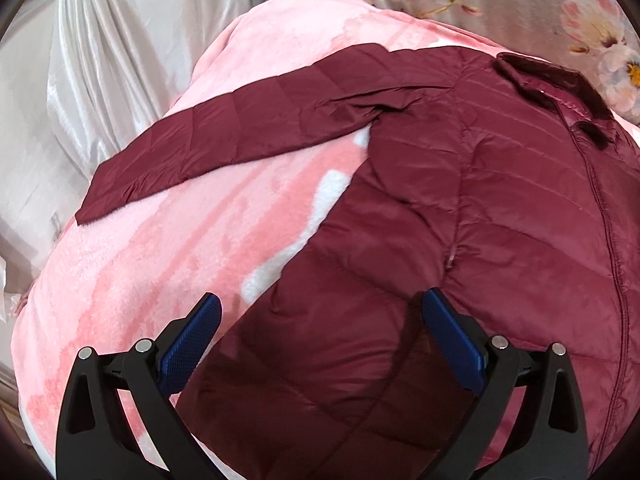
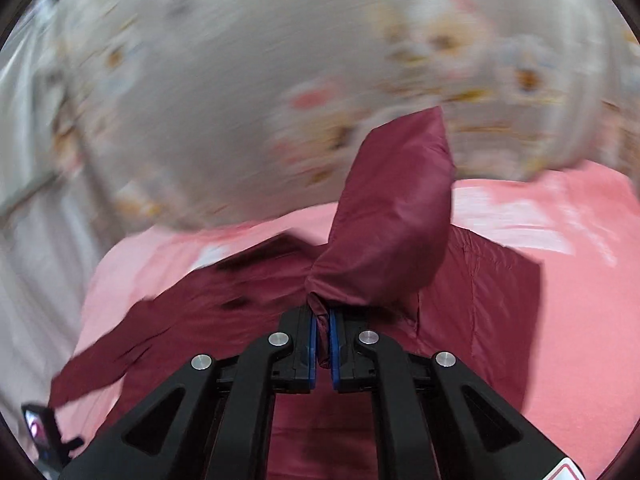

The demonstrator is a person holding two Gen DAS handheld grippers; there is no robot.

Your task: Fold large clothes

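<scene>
While the right gripper (image 2: 323, 340) pinches a sleeve (image 2: 392, 216) that stands up ahead of its closed jaws, the left gripper (image 1: 320, 320) gapes empty over the jacket (image 1: 460, 220). The sleeve fold seems underway; next, lay it across the body.

A pink blanket (image 1: 120, 264) covers the bed — floral bedding (image 1: 540, 4) beyond, pale satin cloth (image 1: 120, 52) at left.
</scene>
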